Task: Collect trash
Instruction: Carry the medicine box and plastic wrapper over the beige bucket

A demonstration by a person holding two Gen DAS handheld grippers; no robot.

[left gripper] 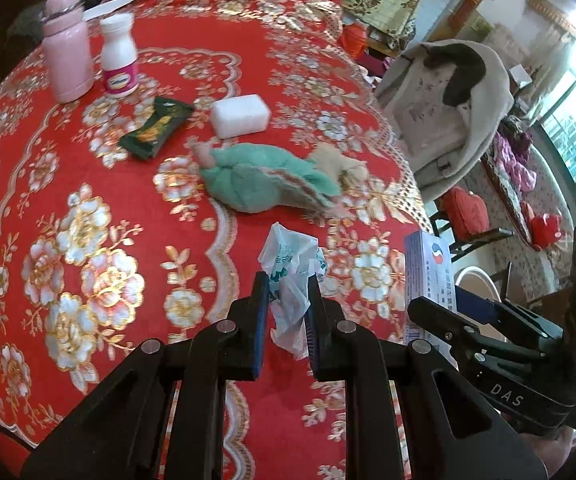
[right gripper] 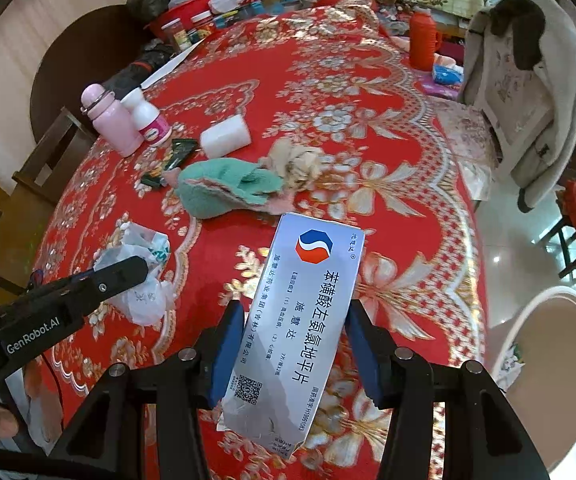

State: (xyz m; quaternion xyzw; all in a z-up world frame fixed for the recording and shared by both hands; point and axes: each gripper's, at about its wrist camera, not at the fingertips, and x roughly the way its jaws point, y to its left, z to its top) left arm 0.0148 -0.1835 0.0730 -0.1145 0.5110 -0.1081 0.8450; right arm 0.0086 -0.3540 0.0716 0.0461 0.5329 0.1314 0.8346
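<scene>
My left gripper point(left gripper: 288, 292) is shut on a crumpled white plastic bag point(left gripper: 291, 276) and holds it just above the red tablecloth; the bag also shows in the right wrist view point(right gripper: 140, 276). My right gripper point(right gripper: 293, 320) is shut on a flat silver medicine box point(right gripper: 299, 320), also seen in the left wrist view point(left gripper: 427, 268). A dark green wrapper point(left gripper: 156, 128) and a crumpled beige paper point(left gripper: 339, 164) lie farther back on the table.
A green towel point(left gripper: 256, 184), a white sponge block point(left gripper: 242, 115), a pink flask point(left gripper: 66, 46) and a white bottle point(left gripper: 119, 56) stand on the round table point(left gripper: 28, 160). A white bin point(right gripper: 555, 364) sits on the floor at the right. A chair with a coat point(right gripper: 523, 92) stands behind.
</scene>
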